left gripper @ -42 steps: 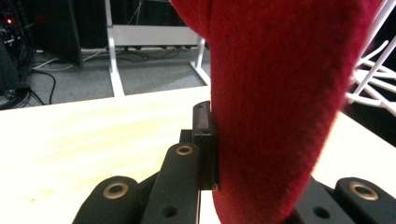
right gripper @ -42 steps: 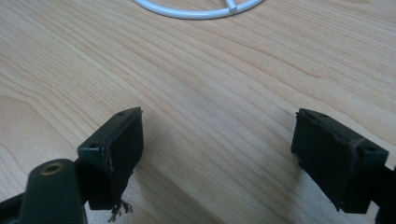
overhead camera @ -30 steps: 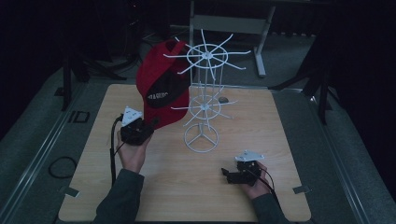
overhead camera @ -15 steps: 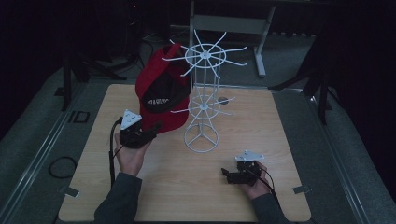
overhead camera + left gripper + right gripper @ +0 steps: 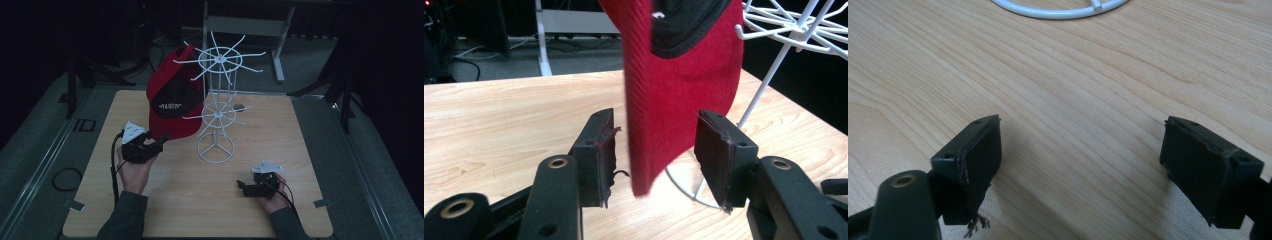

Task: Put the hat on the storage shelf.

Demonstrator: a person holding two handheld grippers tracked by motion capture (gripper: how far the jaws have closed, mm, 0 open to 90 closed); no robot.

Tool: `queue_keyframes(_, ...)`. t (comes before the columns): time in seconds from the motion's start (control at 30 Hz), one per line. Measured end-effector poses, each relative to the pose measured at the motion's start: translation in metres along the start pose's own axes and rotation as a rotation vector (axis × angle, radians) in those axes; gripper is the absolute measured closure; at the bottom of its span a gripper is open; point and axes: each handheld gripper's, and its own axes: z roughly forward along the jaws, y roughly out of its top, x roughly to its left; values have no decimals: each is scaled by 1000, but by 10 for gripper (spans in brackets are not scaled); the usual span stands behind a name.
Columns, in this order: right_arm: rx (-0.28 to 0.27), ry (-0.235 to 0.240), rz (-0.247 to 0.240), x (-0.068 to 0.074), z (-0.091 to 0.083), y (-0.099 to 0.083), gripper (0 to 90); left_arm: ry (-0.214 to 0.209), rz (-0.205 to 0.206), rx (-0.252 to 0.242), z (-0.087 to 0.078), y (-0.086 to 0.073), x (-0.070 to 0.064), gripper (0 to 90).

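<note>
Your left gripper [image 5: 654,155]: jaws apart astride cap [image 5: 674,95] brim | your right gripper [image 5: 1083,165]: jaws apart over table [image 5: 1073,90]

We see the red cap's brim [image 5: 659,125] between the left gripper's [image 5: 655,160] parted jaws; the white rack [image 5: 216,107] blocks passage rightward; bare table [image 5: 190,200] lies open.

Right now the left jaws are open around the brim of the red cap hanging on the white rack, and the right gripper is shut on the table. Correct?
Not quite. The right gripper is open, jaws wide apart over bare table, as the right gripper view shows. The rest holds: left gripper open around the red cap brim, on the white rack.
</note>
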Motion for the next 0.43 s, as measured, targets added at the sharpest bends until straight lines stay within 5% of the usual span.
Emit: queue_keyframes(0.43,1,-1,1,0,0,0,167,23,-28,-30,-5,0,7,470)
